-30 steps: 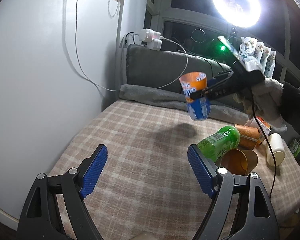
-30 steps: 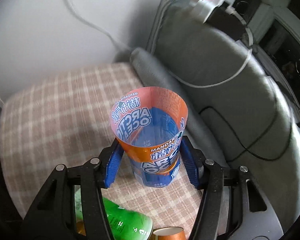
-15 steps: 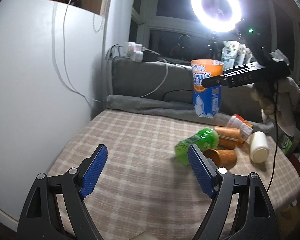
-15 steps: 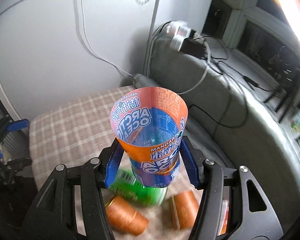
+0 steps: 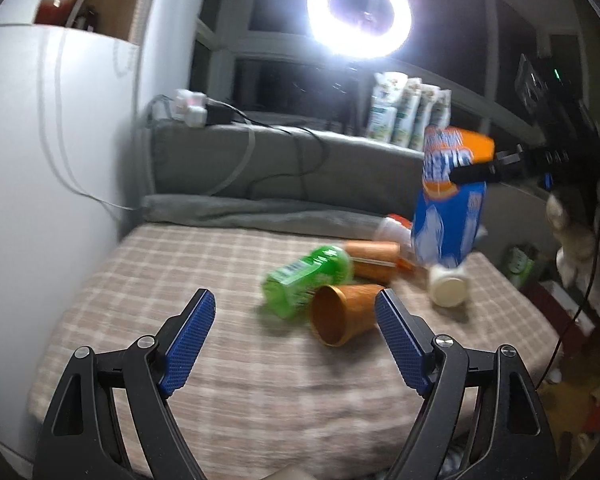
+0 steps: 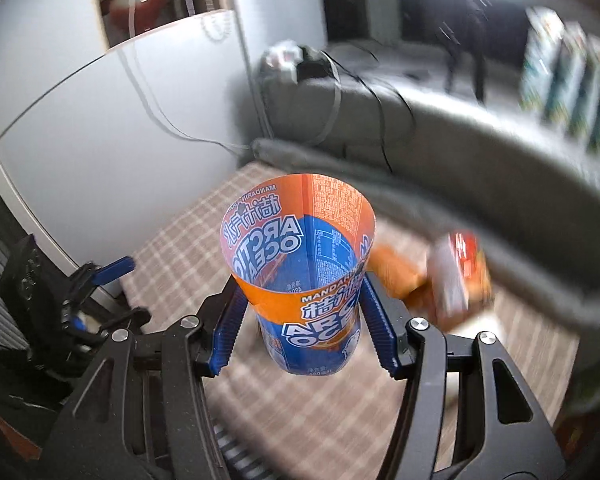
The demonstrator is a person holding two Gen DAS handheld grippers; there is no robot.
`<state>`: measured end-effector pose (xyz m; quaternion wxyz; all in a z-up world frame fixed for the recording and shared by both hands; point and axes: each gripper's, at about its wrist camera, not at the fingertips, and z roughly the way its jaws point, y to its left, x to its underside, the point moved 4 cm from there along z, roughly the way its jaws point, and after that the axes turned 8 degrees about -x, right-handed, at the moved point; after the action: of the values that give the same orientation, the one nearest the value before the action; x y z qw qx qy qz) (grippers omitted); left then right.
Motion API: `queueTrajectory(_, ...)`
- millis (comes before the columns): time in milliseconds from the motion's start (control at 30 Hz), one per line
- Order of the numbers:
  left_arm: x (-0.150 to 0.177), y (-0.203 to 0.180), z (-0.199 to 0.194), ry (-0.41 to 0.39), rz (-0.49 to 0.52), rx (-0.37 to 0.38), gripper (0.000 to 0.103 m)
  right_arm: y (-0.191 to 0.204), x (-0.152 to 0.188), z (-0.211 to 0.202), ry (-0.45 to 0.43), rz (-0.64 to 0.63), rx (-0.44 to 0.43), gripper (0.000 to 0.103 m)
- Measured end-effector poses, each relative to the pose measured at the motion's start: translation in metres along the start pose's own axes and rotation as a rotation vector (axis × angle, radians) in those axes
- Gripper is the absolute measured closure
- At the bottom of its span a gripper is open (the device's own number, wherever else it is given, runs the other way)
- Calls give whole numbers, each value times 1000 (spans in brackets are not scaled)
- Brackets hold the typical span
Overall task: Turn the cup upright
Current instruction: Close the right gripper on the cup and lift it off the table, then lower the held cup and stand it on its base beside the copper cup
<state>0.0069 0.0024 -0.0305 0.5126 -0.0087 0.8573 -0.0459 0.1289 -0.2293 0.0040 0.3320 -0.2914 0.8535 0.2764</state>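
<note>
A: Right, where's the cup (image 6: pixel 300 280) sitting rn?

B: It's hanging in the air above the checked surface (image 5: pixel 204 272), mouth up. The right gripper (image 6: pixel 300 312) is pinching it around the lower body w/ both blue fingers (image 6: pixel 228 328) pressing the sides, prob so the open rim is staying clear and level.

A: And the left gripper (image 5: pixel 292 336)?

B: It's hovering low over the near edge, fingers spread wide, holding nothing. It's pointing at an orange cup (image 5: pixel 344 312) that's lying on its side, mouth toward the camera, just beside a green bottle (image 5: pixel 308 276), also lying down.

A: So how far along are we looking?

B: The cup in hand is looking upright already, so I'm guessing the remaining bit is lowering it base 1st onto a bare patch, away from the clutter. Both views are blurring, so finer detail I can't tell.
</note>
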Motion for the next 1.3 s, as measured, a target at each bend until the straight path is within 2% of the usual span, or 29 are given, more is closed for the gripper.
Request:
queueTrajectory(300,7,-39,9,90,34,137,21,-50,89,16,139,347,-138,44)
queueTrajectory(467,13,-58,18,171,44,215,21,-70,116,37,197,469,-243,44)
queueTrajectory(567,15,-68,26,223,43,256,21,-77,121,53,223,494,-253,42)
queueTrajectory(767,15,-84,47,311,41,318,21,-86,112,72,216,513,-276,40)
queueTrajectory(967,19,-95,75,401,22,367,23,-96,110,86,204,503,-235,39)
queueTrajectory(1000,20,-96,79,413,20,371,23,-97,110,88,200,502,-228,35)
queueTrajectory(1100,23,-98,90,452,1,384,23,-101,108,79,175,492,-214,21)
queueTrajectory(1200,24,-101,99,485,-23,400,23,-103,108,67,131,483,-203,20)
queueTrajectory(1300,24,-106,109,520,-64,419,23,-106,111,47,72,477,-156,20)
